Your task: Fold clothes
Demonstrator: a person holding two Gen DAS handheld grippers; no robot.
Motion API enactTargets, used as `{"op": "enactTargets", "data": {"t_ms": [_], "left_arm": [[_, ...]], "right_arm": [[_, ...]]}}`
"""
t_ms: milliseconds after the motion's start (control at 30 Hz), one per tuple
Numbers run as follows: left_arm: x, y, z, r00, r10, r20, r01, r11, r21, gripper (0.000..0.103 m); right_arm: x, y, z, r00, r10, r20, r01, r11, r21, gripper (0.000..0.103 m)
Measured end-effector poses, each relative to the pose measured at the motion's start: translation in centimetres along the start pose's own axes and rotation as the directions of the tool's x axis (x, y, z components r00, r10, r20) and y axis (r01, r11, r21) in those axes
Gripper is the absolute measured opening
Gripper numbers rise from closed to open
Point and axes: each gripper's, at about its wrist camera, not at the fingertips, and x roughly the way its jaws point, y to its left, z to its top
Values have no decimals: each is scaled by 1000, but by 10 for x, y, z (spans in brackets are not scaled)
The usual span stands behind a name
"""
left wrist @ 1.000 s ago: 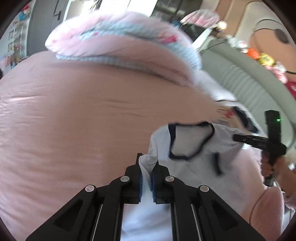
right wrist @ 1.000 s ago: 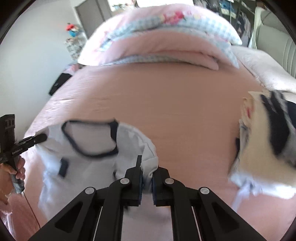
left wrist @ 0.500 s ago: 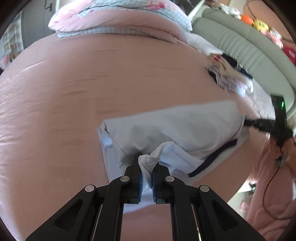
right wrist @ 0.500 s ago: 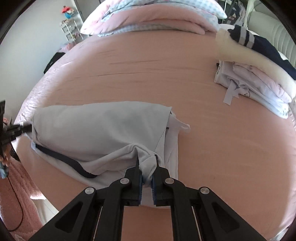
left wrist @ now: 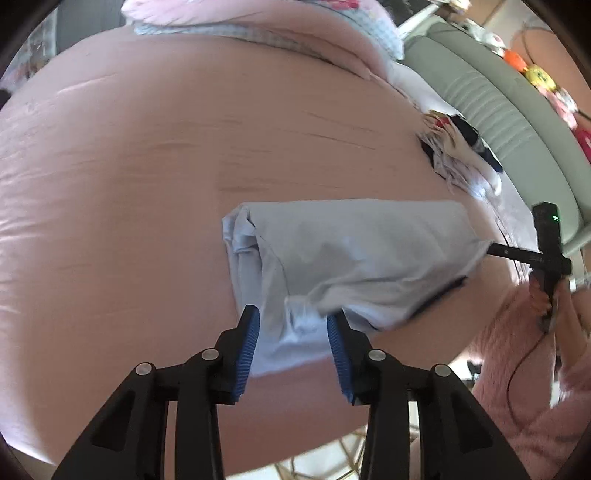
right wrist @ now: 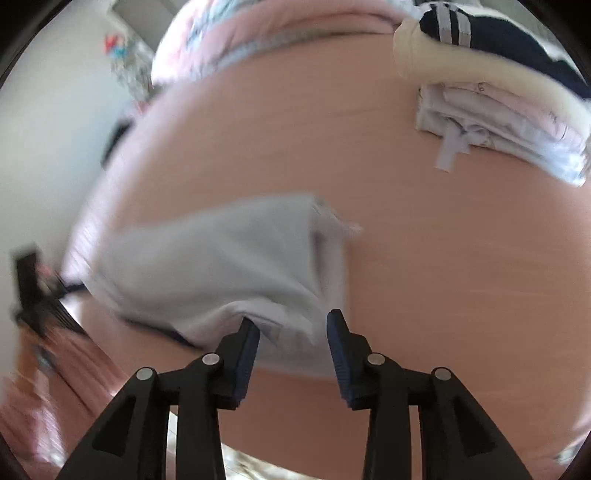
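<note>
Nearest, both pairs of tongs have just been opening. The left tongs [left wrist: 293,326] stand moderately apart with a bunched corner of the pale blue garment [left wrist: 343,251] lying loose between the blue pads, not pinched. The right tongs [right wrist: 293,326] stand equally apart over the other near corner, which seems released too, though that view is blurred. The garment lies folded over on itself near the front edge of the pink bed [left wrist: 147,155], one dark trimmed edge peeking out beneath. This fold looks laid down, with further folds probably left. Farther back sits a stack of folded clothes [right wrist: 509,122], then pillows [left wrist: 277,29].
</note>
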Motion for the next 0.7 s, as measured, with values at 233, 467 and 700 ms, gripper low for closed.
{"op": "enactTargets", "data": {"t_ms": [233, 467, 700], "left_arm": [[-4, -36, 29, 988, -21, 155, 4, 994, 105, 35], [90, -74, 56, 999, 3, 36, -8, 990, 143, 35], [119, -59, 79, 995, 43, 91, -55, 990, 133, 34]], "right_arm": [[-34, 31, 11, 986, -41, 163, 46, 999, -29, 37], [-1, 123, 51, 987, 38, 156, -6, 979, -203, 37], [65, 99, 56, 996, -40, 74, 47, 995, -85, 37]]}}
